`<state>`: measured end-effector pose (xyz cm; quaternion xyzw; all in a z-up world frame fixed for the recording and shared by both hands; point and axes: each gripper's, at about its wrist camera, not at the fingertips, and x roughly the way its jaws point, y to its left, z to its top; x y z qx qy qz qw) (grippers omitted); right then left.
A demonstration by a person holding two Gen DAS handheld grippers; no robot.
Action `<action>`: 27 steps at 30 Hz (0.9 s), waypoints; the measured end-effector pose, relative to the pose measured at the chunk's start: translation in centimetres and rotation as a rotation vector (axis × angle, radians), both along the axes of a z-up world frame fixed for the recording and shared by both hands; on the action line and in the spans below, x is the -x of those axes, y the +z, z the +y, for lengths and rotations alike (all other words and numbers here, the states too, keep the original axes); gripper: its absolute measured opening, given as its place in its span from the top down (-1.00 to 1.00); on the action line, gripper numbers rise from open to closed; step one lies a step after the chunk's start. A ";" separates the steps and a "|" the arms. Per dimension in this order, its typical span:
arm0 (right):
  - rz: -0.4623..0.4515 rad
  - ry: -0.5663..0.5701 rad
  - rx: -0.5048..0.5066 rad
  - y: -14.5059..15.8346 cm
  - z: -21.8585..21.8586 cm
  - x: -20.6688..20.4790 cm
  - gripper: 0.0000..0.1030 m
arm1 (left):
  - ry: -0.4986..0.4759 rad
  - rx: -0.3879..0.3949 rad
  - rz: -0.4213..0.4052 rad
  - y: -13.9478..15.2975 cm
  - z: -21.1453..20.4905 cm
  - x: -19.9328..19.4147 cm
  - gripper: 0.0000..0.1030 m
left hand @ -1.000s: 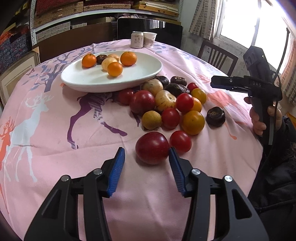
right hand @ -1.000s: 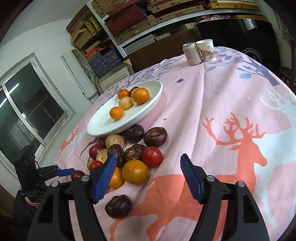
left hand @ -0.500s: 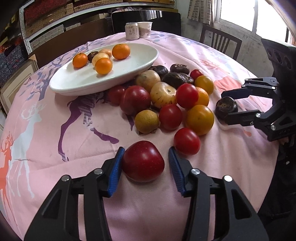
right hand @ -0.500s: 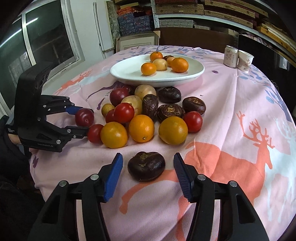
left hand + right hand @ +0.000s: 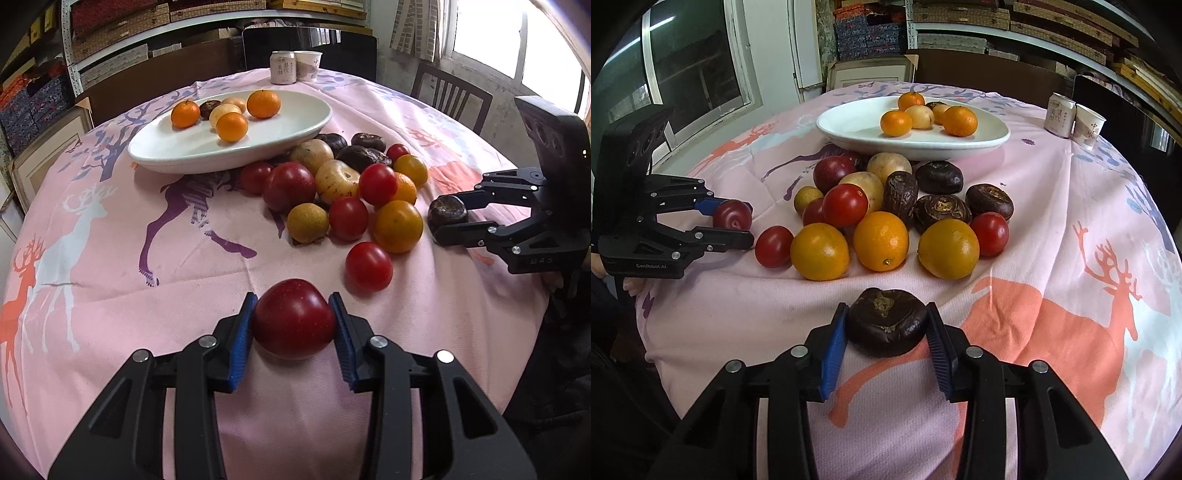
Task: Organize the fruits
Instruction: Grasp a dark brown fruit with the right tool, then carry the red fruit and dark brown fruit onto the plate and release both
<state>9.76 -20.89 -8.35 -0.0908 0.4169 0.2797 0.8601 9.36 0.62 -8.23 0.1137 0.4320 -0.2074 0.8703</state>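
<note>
With the left gripper (image 5: pixel 293 325) closed on a red plum (image 5: pixel 293 317) and the right gripper (image 5: pixel 886 326) on a dark wrinkled fruit (image 5: pixel 886 320), both having just been closing, either round fruit could be squeezed out or bruised.

Left claw (image 5: pixel 733 223) body, seen from the right claw's camera: printed "GenRobot.AI". Right claw (image 5: pixel 448 225) body: "DAS". Can (image 5: pixel 1059 115) and cup (image 5: pixel 1087 125) beyond: characters illegible.
</note>
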 end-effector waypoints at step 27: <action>-0.160 -0.179 -0.287 8.6 -3.9 -5.3 0.18 | 0.203 0.227 -0.146 6.6 3.5 -6.3 0.25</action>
